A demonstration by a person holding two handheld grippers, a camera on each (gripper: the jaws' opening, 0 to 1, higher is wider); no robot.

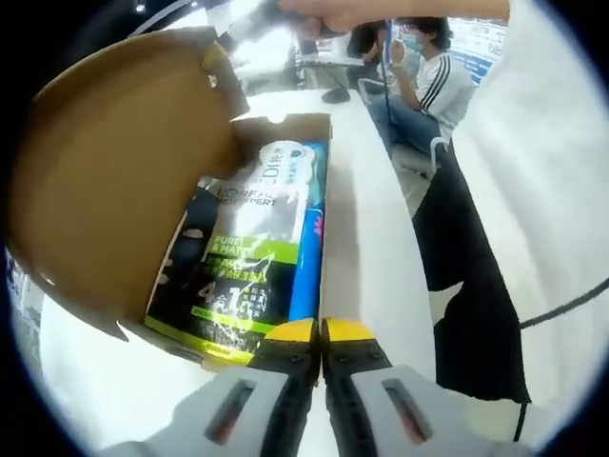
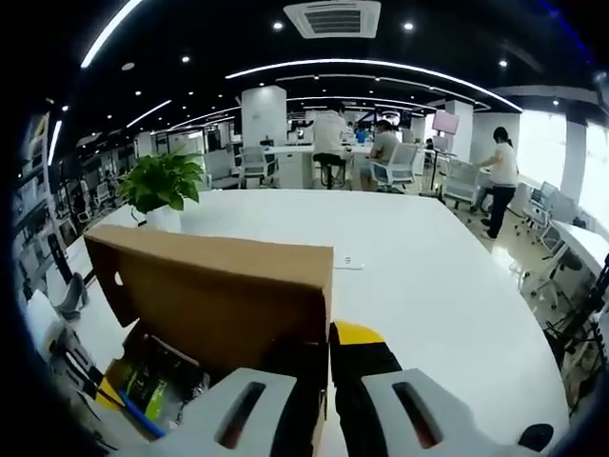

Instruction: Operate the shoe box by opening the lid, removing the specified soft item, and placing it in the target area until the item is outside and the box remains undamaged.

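Shoe box (image 1: 285, 133): brown cardboard, resting on a white table (image 1: 371, 238), lid (image 1: 105, 171) raised and tilted back. Contents: soft packaged item (image 1: 243, 267) in black, green and white wrap, lying flat inside, a blue pack (image 1: 309, 238) along its side. Left gripper (image 1: 319, 333): yellow-tipped jaws pressed together just beside the box's near edge, gripping nothing visible. Right gripper (image 2: 328, 347): jaws closed onto the lid's edge (image 2: 319, 286), box open beneath it. Surroundings: potted plant (image 2: 164, 186) on the table beyond; office desks and seated people further back.

brown shoe box (image 1: 114, 171), black-green-blue packet (image 1: 249, 257), white table (image 2: 428, 276), perhaps yellow-tipped tongs (image 1: 320, 331)
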